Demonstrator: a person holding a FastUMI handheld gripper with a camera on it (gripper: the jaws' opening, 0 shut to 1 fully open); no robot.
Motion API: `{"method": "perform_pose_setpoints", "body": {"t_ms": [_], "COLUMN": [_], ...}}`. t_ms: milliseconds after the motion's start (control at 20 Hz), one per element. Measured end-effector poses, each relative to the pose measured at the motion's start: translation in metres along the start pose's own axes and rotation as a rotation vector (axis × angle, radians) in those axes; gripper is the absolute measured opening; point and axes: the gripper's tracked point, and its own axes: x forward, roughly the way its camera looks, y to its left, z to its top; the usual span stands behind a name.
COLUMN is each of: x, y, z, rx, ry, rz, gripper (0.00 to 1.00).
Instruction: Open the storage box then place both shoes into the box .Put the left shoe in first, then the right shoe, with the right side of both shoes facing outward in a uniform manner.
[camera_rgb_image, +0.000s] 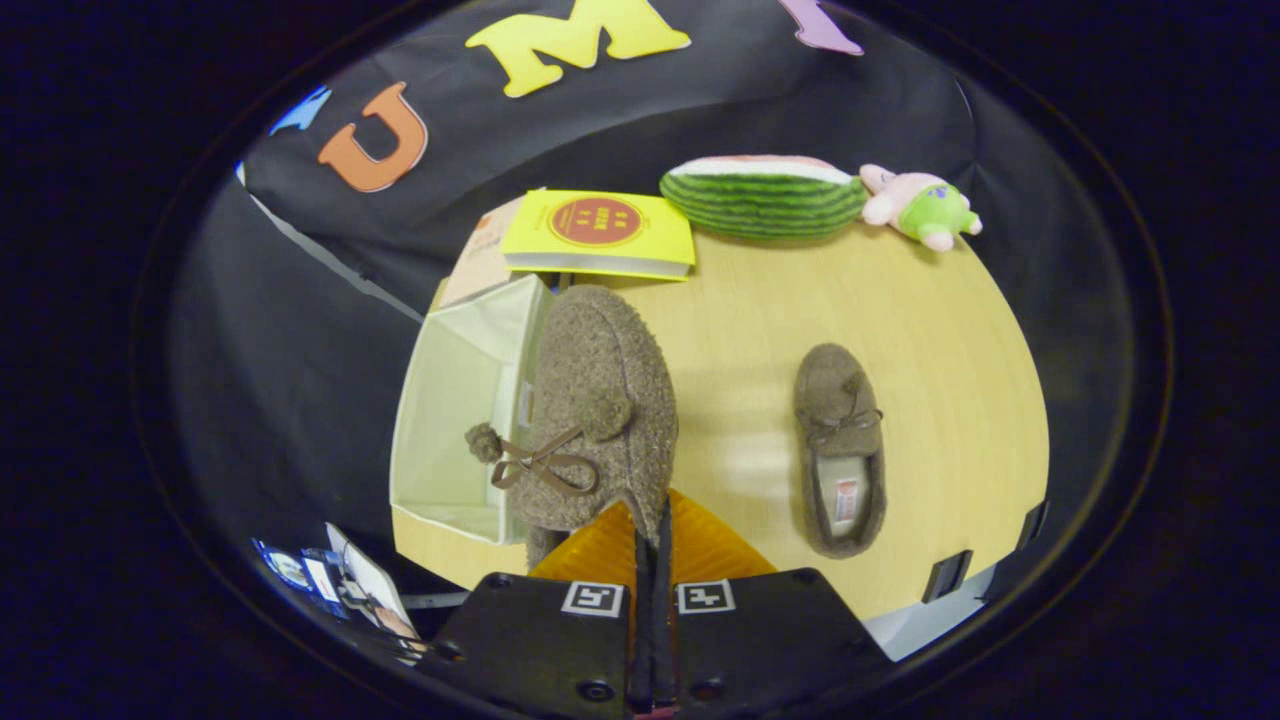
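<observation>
With its orange fingers (700, 545) pressed nearly together, the gripper (652, 535) pinches the heel edge of a brown fuzzy shoe (600, 400), which hangs just ahead of them beside the open storage box (455, 400). Off to the right, well apart, the second shoe (840, 450) lies on the wooden counter (940, 330). Beyond them sit a yellow book (600, 232), a watermelon toy (765, 197) and a small plush figure (920, 207).

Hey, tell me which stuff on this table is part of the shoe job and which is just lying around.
Part of the job:
held shoe, pinched by the gripper fingers
second shoe on the table
open storage box

Just lying about:
yellow book
watermelon toy
plush toy
</observation>
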Motion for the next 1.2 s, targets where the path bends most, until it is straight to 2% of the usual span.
{"method": "perform_pose_setpoints", "body": {"t_ms": [350, 600, 800, 950, 1200], "x": [0.001, 0.03, 0.055, 0.074, 0.112], "y": [0.066, 0.106, 0.147, 0.166, 0.193], "z": [0.022, 0.039, 0.049, 0.055, 0.039], "rx": [-0.01, 0.021, 0.078, 0.091, 0.104], "ry": [-0.017, -0.069, -0.098, -0.134, -0.091], "rz": [0.016, 0.009, 0.079, 0.082, 0.091], "gripper": [0.06, 0.06, 0.06, 0.06, 0.06]}}
